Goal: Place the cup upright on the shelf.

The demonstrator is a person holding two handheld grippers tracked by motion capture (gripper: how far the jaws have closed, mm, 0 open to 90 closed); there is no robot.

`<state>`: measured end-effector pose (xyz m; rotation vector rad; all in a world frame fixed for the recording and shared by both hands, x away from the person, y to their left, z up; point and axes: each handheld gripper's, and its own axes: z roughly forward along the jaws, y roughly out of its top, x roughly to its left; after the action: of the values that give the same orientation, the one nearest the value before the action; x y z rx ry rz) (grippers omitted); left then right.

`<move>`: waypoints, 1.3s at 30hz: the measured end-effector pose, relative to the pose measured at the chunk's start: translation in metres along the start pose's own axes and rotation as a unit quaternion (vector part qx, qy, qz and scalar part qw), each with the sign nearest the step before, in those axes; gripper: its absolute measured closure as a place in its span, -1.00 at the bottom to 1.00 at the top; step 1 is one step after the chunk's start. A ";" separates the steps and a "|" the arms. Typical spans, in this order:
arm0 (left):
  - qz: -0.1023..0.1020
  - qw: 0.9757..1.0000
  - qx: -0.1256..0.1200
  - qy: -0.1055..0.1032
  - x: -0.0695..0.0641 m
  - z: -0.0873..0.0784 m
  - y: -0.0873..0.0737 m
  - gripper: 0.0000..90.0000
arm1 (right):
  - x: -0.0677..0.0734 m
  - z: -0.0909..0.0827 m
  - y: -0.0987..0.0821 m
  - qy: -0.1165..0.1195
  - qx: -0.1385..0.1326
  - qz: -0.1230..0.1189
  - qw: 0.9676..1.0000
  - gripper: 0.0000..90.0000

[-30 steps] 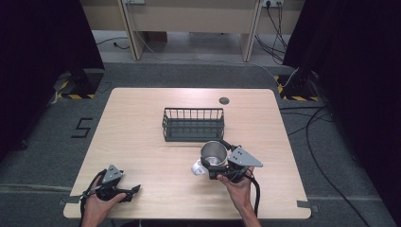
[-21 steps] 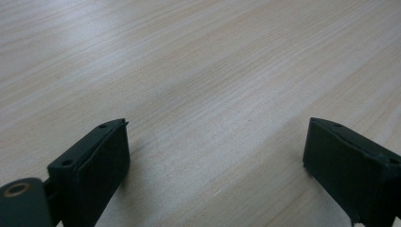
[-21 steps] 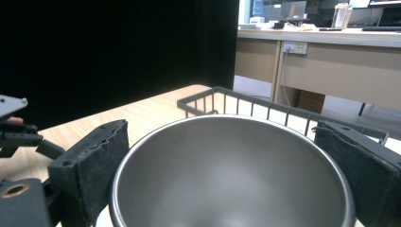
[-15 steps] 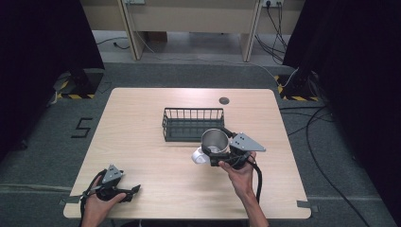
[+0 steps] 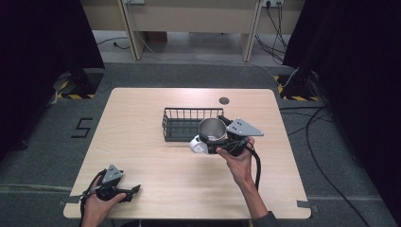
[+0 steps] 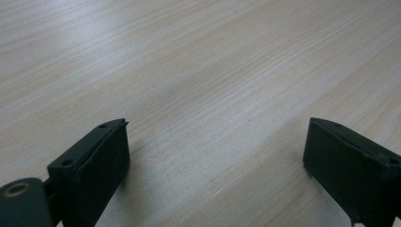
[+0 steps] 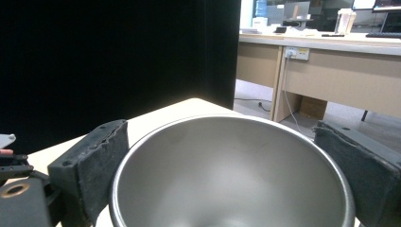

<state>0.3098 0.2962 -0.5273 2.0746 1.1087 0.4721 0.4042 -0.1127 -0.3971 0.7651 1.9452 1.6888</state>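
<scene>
We carry the steel cup [image 5: 212, 130] in our right tongs [image 5: 213, 140], clamped around it, just in front of the wire basket [image 5: 182, 124]; next we should lower it inside. Our left tongs [image 5: 132, 191] rest released on the surface [image 5: 142, 156].

The high view looks forward and down from above the table's [image 5: 142, 123] 6 o'clock edge, well off. The left gripper view sits close over bare tabletop [image 6: 198, 80], looking along it. The right gripper view, right against a steel cup [image 7: 231, 175], faces 9 o'clock; the overhead view shares that cup [image 5: 211, 130]
</scene>
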 end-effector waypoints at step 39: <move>-0.001 1.000 0.000 -0.001 0.000 0.000 0.000 -0.84 | -0.031 0.066 0.033 -0.040 0.019 0.004 0.999 -0.85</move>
<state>0.3097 0.2962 -0.5272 2.0743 1.1095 0.4697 0.4747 -0.0814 -0.3754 0.8440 1.9271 1.6042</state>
